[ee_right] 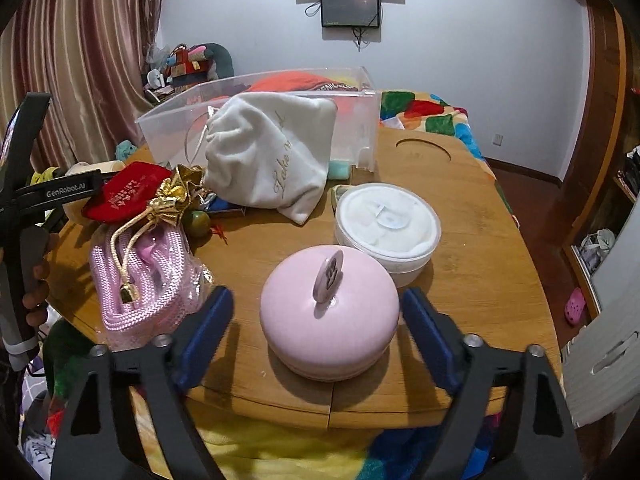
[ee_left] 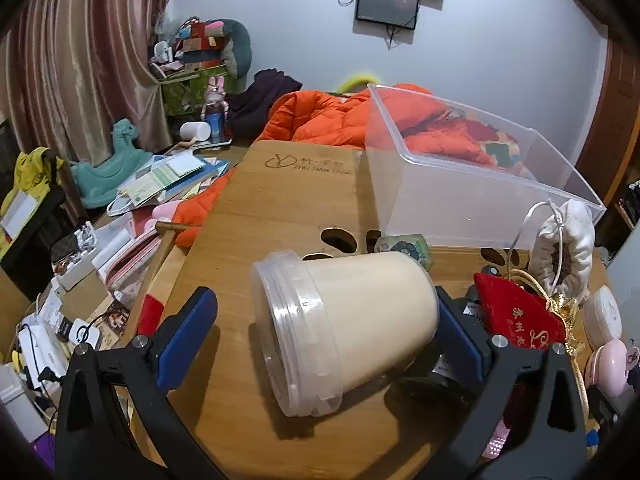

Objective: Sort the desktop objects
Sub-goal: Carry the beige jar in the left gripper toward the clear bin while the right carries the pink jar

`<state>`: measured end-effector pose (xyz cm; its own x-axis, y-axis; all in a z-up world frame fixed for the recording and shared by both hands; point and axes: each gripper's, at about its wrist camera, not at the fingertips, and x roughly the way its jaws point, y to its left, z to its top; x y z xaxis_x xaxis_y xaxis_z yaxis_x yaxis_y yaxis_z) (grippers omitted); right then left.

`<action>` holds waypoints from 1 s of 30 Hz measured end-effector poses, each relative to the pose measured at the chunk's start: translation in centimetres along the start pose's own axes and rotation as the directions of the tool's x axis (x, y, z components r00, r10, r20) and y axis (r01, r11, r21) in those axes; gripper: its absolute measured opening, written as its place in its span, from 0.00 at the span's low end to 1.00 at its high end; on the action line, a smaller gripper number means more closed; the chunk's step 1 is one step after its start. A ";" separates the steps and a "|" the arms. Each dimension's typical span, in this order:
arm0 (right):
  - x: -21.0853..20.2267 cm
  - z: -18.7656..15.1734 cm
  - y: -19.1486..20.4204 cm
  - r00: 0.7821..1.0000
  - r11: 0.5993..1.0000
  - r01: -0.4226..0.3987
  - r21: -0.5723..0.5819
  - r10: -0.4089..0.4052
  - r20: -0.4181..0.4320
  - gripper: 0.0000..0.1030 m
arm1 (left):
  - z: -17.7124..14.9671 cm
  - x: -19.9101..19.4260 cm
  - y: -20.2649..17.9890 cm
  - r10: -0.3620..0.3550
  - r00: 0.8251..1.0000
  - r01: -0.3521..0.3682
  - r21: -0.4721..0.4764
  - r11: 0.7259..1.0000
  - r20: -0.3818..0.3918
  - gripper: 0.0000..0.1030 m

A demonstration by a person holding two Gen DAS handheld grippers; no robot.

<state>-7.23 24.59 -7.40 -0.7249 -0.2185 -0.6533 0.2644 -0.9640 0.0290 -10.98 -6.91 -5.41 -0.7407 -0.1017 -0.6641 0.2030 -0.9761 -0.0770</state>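
Left wrist view: the left gripper (ee_left: 320, 332) has its fingers spread wide around a cream plastic tub (ee_left: 344, 328) lying on its side on the bamboo surface (ee_left: 280, 208); its right pad touches the tub's base (the left stands clear). Right wrist view: the right gripper (ee_right: 316, 332) flanks a pink lidded jar (ee_right: 330, 312), fingers apart, not touching. A clear bin (ee_right: 360, 120) stands behind.

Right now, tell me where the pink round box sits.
In the right wrist view, the pink round box sits on the wooden table between the right gripper's open fingers, just in front of the white lidded tub.
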 end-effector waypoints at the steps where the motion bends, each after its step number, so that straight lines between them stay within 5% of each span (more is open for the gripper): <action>1: 0.0 0.0 0.0 1.000 1.000 0.003 -0.001 -0.003 -0.001 0.70 | 0.0 -0.1 0.1 0.000 1.000 -0.001 0.009 1.000 0.006 1.00; 4: 0.2 -0.1 -0.1 1.000 1.000 0.009 -0.004 -0.009 -0.002 0.60 | 0.0 -0.1 -0.4 0.016 0.999 -0.017 0.038 0.999 0.030 0.99; 8: 0.2 -0.1 -0.3 1.000 1.000 0.005 -0.006 -0.005 0.000 0.58 | 0.3 0.5 -0.3 -0.039 0.999 0.039 0.021 0.999 0.004 0.84; 30: -1.4 0.9 0.7 0.998 0.997 -0.066 -0.042 0.067 0.015 0.58 | -0.5 -1.8 -0.4 -0.072 0.996 0.071 0.012 0.997 0.044 0.83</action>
<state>-6.63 24.11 -5.82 -0.7147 -0.2848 -0.6388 0.3385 -0.9401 0.0404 -9.41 -6.29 -4.61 -0.7806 -0.0397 -0.6237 0.1418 -0.9832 -0.1149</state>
